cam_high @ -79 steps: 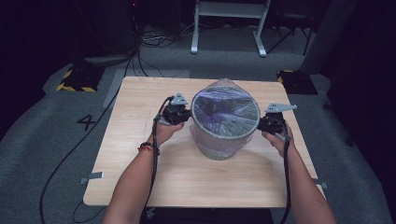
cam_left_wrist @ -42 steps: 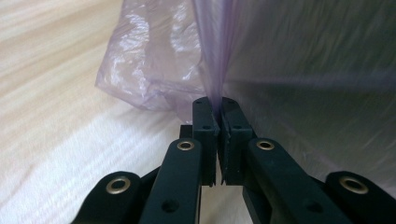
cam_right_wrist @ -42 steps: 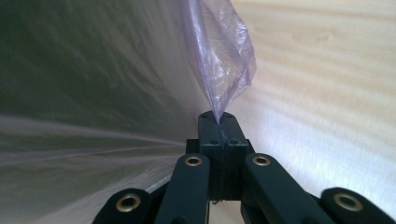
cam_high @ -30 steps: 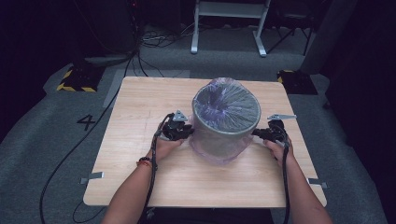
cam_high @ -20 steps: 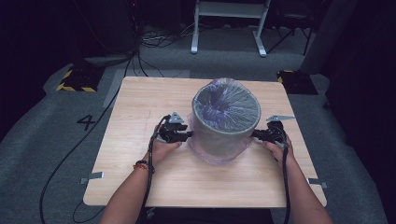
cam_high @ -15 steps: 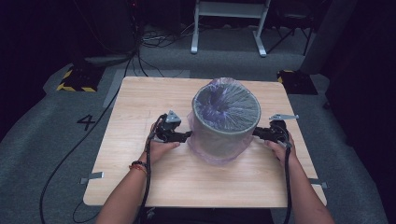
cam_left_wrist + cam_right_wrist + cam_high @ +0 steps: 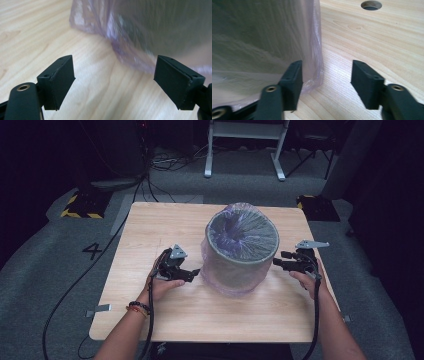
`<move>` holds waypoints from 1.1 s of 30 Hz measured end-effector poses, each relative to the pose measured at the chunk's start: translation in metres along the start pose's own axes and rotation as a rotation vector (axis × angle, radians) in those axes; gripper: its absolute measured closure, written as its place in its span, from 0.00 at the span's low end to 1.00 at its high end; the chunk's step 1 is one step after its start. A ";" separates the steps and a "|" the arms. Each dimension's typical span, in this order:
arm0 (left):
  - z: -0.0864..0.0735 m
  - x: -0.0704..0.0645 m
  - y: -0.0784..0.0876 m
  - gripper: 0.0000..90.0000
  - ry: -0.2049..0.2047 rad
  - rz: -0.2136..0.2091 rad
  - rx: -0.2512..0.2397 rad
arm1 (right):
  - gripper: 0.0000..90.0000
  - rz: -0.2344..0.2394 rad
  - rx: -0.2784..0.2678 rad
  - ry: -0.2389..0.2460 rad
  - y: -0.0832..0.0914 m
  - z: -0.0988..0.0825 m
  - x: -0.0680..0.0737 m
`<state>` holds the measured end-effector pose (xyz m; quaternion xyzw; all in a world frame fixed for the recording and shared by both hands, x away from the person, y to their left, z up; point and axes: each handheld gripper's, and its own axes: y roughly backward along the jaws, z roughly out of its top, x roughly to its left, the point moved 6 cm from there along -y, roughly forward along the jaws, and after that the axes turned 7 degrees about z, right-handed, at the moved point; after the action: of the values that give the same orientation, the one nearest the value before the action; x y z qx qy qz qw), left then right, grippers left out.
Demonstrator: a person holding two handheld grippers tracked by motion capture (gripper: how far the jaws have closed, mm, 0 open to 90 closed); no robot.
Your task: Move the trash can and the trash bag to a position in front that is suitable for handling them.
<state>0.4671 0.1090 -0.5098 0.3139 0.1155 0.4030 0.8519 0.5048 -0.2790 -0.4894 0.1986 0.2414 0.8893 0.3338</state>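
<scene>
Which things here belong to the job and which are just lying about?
In the job: grey bin; purple bag lining it; left gripper, fingers open; right gripper, fingers open.

Lying about: white stand; yellow-black striped block; floor cables; tape strip.

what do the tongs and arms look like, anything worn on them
Both tongs, left and right, are black with flat rectangular pads, each topped by a grey three-cornered plate and trailing a black cable. The forearms are bare, with beaded bracelets on the left wrist.
</scene>
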 end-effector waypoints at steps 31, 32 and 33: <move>-0.052 -0.032 0.010 0.17 -0.069 -0.047 0.090 | 0.25 0.010 -0.159 0.185 0.042 0.038 0.035; -0.052 -0.032 0.010 0.17 -0.068 -0.046 0.088 | 0.25 0.016 -0.165 0.192 0.044 0.041 0.037; -0.052 -0.032 0.011 0.17 -0.069 -0.046 0.089 | 0.24 0.017 -0.169 0.205 0.046 0.044 0.040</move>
<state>0.4161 0.1130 -0.5455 0.3624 0.1110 0.3669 0.8495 0.4769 -0.2691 -0.4200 0.0800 0.1969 0.9249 0.3154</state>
